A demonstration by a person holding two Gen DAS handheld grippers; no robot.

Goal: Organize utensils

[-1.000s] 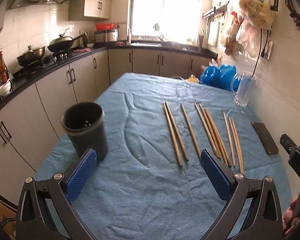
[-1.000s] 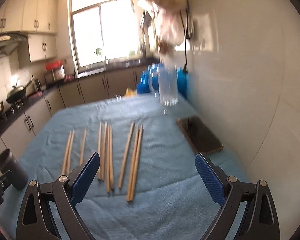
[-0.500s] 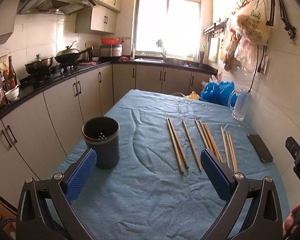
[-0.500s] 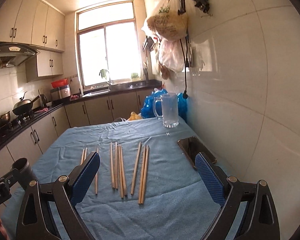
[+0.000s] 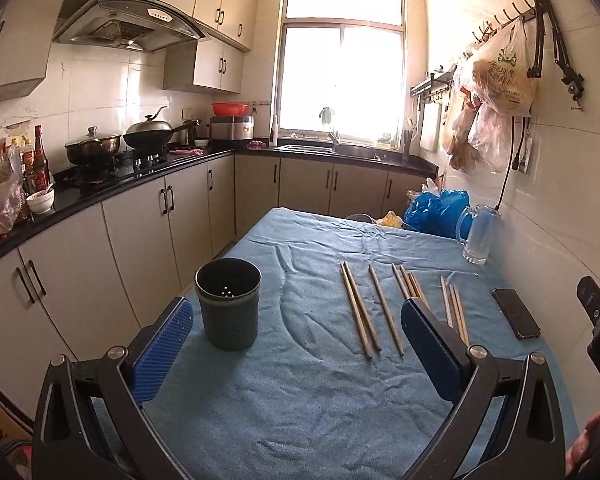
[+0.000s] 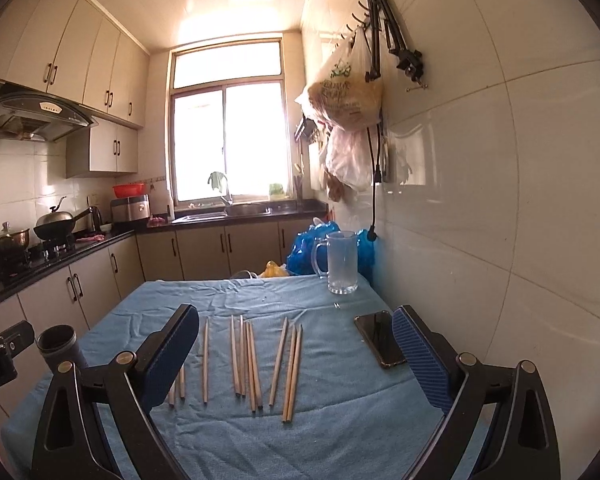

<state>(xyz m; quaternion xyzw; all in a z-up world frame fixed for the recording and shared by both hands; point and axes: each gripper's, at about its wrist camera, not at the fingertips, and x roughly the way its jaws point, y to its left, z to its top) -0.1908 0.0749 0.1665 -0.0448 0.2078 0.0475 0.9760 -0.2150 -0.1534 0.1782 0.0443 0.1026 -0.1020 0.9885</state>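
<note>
Your two handheld grippers hover, empty, above a counter covered in blue cloth (image 5: 300, 400).

The left gripper (image 5: 296, 344) and the right gripper (image 6: 296, 348) both have their blue-padded fingers spread wide, holding nothing. Light wooden chopsticks (image 6: 252, 360) lie loose in a row on the cloth, roughly parallel. A dark grey round plastic utensil holder (image 5: 228, 312) stands upright to their left, well apart from them. A black phone (image 6: 380, 340) lies to their right, and a clear glass mug (image 6: 340, 264) stands beyond it.
</note>
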